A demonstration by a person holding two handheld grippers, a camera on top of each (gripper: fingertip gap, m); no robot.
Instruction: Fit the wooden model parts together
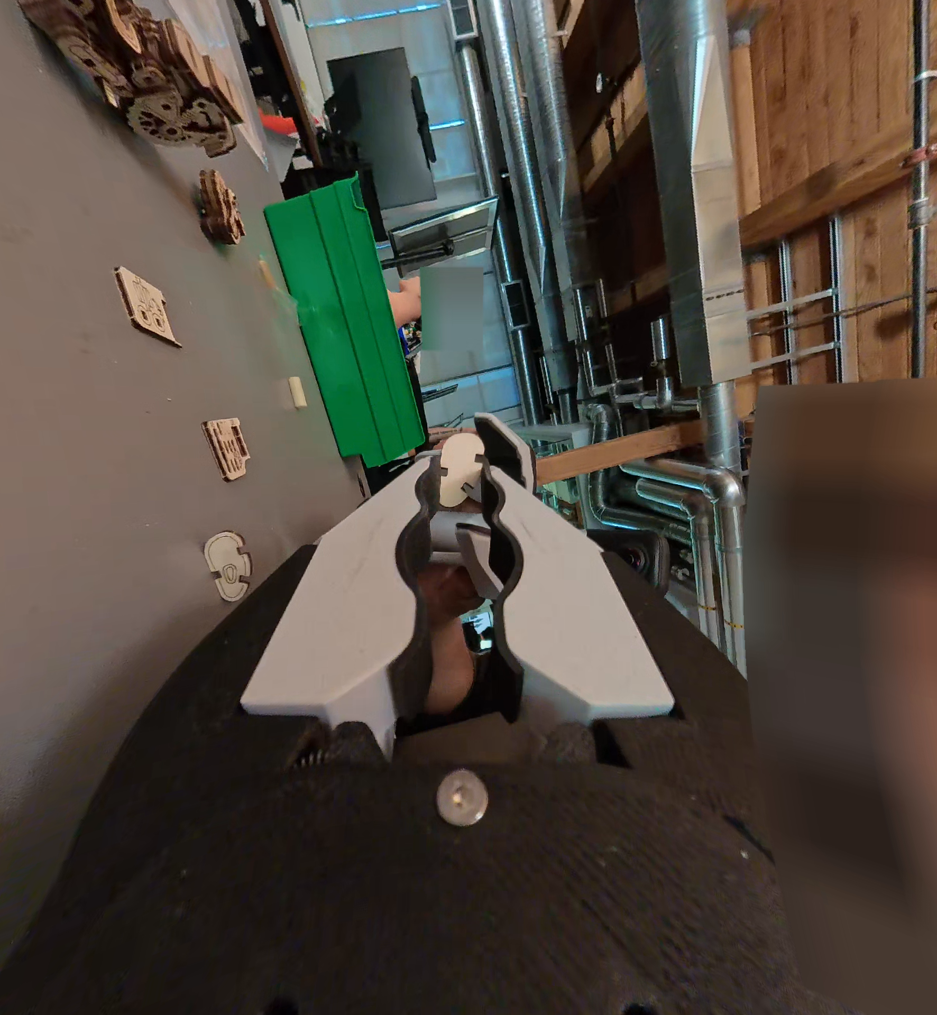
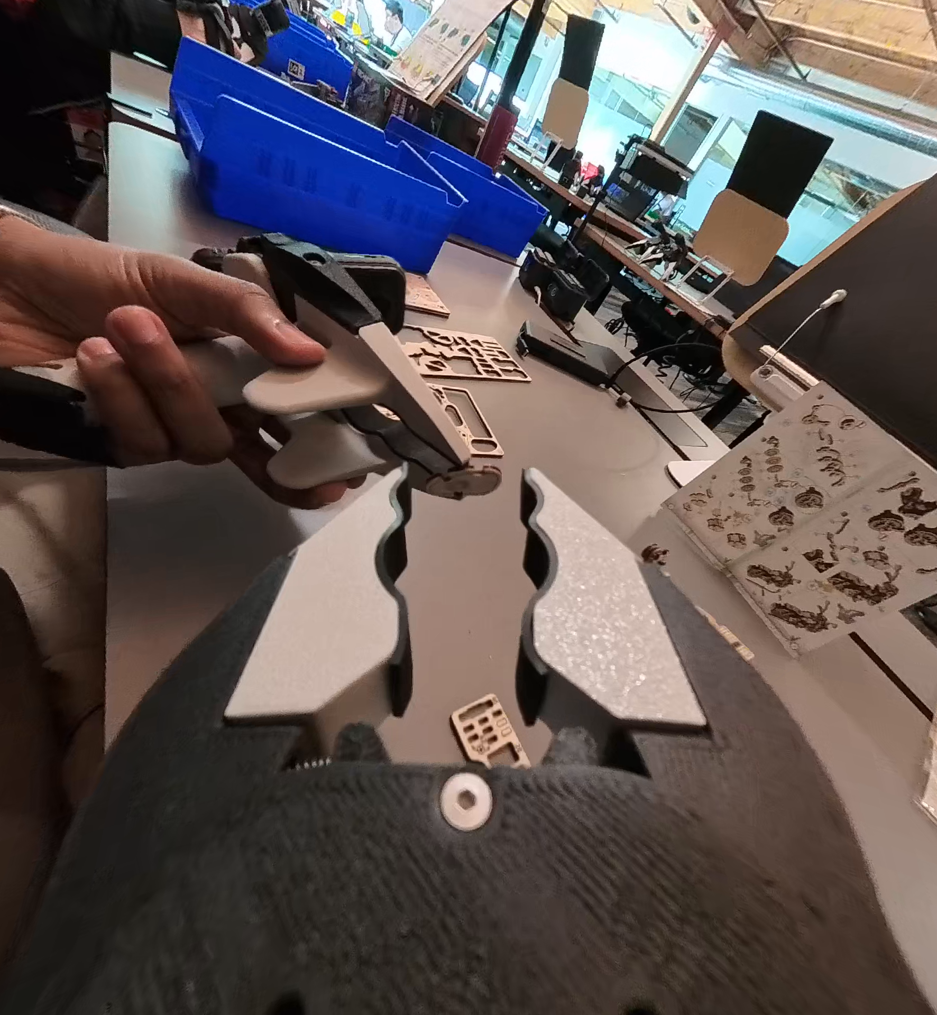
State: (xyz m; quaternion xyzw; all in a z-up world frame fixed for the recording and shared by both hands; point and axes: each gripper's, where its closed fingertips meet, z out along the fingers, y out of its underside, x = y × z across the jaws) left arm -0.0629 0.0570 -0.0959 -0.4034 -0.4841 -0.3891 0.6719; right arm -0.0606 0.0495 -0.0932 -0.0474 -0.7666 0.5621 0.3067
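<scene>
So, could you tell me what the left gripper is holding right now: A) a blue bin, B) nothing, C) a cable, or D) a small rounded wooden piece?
D: the left gripper is shut on a small rounded wooden piece, also seen edge-on at its tips in the right wrist view.

I see a grey worktable point(image 2: 592, 439) w/ blue bins point(image 2: 312, 181), wood-plank wall point(image 1: 867, 137), silver ducts point(image 1: 675, 192), bright windows point(image 2: 647, 71) behind.
</scene>
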